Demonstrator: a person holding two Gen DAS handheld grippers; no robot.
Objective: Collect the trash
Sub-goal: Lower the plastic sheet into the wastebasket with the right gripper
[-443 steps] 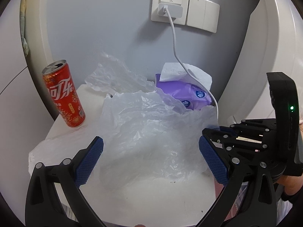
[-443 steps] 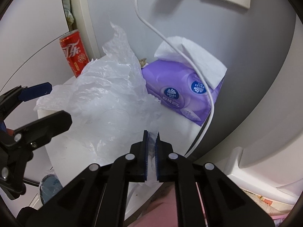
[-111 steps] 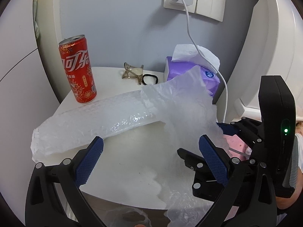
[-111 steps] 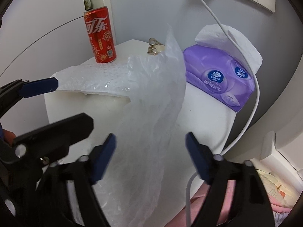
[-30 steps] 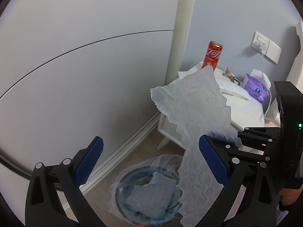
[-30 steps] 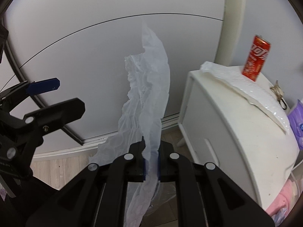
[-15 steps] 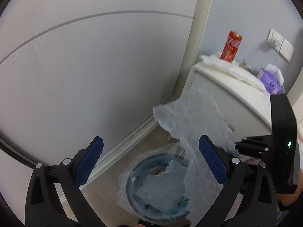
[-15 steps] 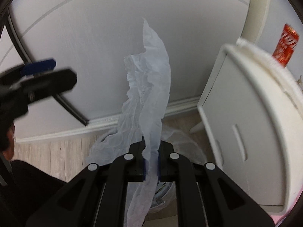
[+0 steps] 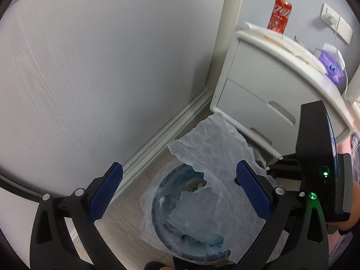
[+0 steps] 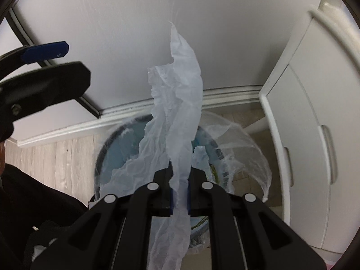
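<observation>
Lowered since a second ago, both grippers now close over the bin, nightstand top risen toward the upper edge of view.

Clamped tight in the right gripper (image 10: pixel 179 199): a crumpled sheet of clear plastic film (image 10: pixel 177 103), pinched between near-closed pads, standing up above them and trailing below, directly over the lined trash bin (image 10: pixel 117 155). Spread wide and holding nothing: the left gripper (image 9: pixel 178 193), film (image 9: pixel 213 157) draped just beside its right pad, bin (image 9: pixel 162 204) between the pads on the wood floor (image 9: pixel 126 220). Further out: white nightstand (image 9: pixel 258 90) just beside the bin, red can (image 9: pixel 280 14) and purple tissue pack (image 9: pixel 331 69) on top, pale wall panel (image 9: pixel 101 56) behind.
</observation>
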